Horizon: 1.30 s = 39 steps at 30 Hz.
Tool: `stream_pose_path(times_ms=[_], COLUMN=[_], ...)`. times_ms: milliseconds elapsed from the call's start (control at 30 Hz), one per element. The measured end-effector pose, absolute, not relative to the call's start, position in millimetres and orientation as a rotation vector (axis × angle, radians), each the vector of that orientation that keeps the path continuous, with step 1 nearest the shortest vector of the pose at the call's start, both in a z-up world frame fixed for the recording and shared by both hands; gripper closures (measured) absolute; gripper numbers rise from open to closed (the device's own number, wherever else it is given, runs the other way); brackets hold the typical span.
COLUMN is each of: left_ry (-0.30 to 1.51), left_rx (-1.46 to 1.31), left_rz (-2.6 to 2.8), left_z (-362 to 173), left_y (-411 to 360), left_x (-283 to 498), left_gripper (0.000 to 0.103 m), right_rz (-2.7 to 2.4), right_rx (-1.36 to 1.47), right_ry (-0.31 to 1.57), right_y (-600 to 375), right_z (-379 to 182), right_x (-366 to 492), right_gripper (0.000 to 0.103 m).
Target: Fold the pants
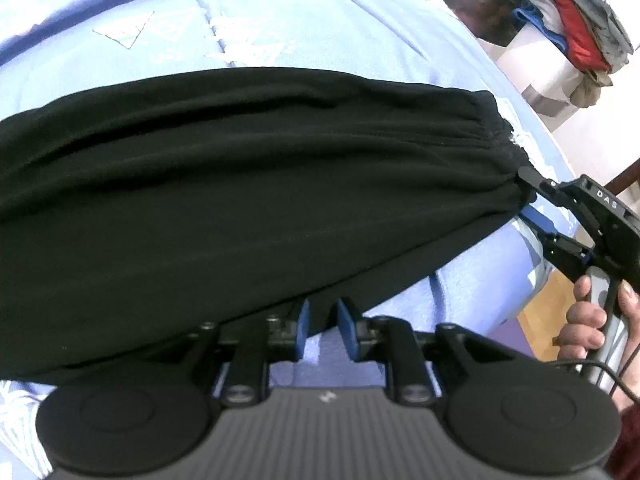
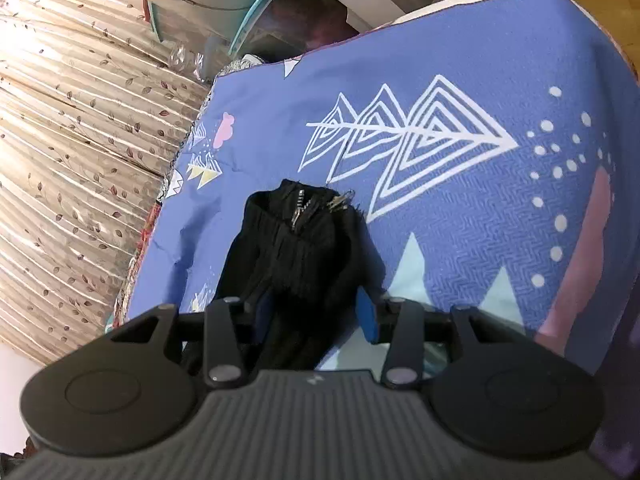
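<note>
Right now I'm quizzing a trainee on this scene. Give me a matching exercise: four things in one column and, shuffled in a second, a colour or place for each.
Things:
1. pants
2. sheet
3. curtain
4. clothes pile

Descriptions:
A. beige with small leaves
B. black, lying on the sheet
C. red and grey, off the sheet
D. blue with white triangles

Pairs: 1-B; 2-D; 3-A; 4-C

tongs (image 1: pixel 322 328): black arms | blue pads | ribbed grey housing | "DAS" lettering
</note>
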State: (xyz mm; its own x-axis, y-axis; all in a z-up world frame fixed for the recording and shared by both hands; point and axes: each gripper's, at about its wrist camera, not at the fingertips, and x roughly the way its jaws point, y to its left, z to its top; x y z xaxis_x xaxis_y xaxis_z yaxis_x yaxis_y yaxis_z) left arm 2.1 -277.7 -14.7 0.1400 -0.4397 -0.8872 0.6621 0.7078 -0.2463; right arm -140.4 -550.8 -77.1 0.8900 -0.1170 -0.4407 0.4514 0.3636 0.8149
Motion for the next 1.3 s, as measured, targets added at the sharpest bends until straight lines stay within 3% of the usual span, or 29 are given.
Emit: stream_pose_path(times_ms=[100,267,367,467,600,733,800,833,933,1167,1300], left_ry=[1.182,1.172,1.155,1.149,1.157,1.207,1.299,1.297,1.25,1.253,1.227], left_rx=[0.221,0.108,-0.003,-0.117,-0.244,-0.235,-0.192,-0.167,-0.082,-0.06,-0.136], left_rz=[-0.802,-0.841,-0.828,-0.761,-0.646,-0.561,-0.51,-0.491,-0.499,-0.508,-0.567], left_z=[-11.8,7.4,20.8,24.6,18.3,-7.4,-33.7,-41.7,-39.2,-31.2,-17.7], left_y=[-274.7,-248.6,-214.3,-178.1,-141.4,-139.4,-144.9,-146.0,-150.5,-148.5,-135.9], left_x=[1.8,9.0,20.5,36.2,61.5,77.3,80.2,76.7,64.3,59.6,56.5], left_gripper=[0.077,0.055,0.048,0.047,0.052,0.078,0.092,0.097,0.097,0.096,0.084], right_rz=[-0.375,-0.379,-0.365,-0.362,-0.364,-0.374,-0.403,-0.423,-0.449,-0.474,-0.365], right_rx=[1.144,1.159,1.167,1.166,1.162,1.148,1.131,1.128,1.154,1.033,0.834], right_ry=[0.331,0.329,0.33,0.329,0.326,0.325,0.325,0.331,0.328,0.306,0.278], right_y=[-550.1,-543.4,-538.9,-533.1,-526.9,-520.1,-517.9,-519.6,-524.7,-502.7,-478.4], right_z=[-76.7,-72.9,-70.9,-71.5,-70.7,-68.3,-67.3,-68.3,-77.6,-55.8,-16.0], right_x=[-141.4,-144.8,-144.7,-142.7,-138.7,-135.1,-134.9,-134.8,-136.3,-134.3,-125.6], right_gripper=[0.056,0.054,0.053,0.053,0.052,0.053,0.066,0.082,0.09,0.093,0.093])
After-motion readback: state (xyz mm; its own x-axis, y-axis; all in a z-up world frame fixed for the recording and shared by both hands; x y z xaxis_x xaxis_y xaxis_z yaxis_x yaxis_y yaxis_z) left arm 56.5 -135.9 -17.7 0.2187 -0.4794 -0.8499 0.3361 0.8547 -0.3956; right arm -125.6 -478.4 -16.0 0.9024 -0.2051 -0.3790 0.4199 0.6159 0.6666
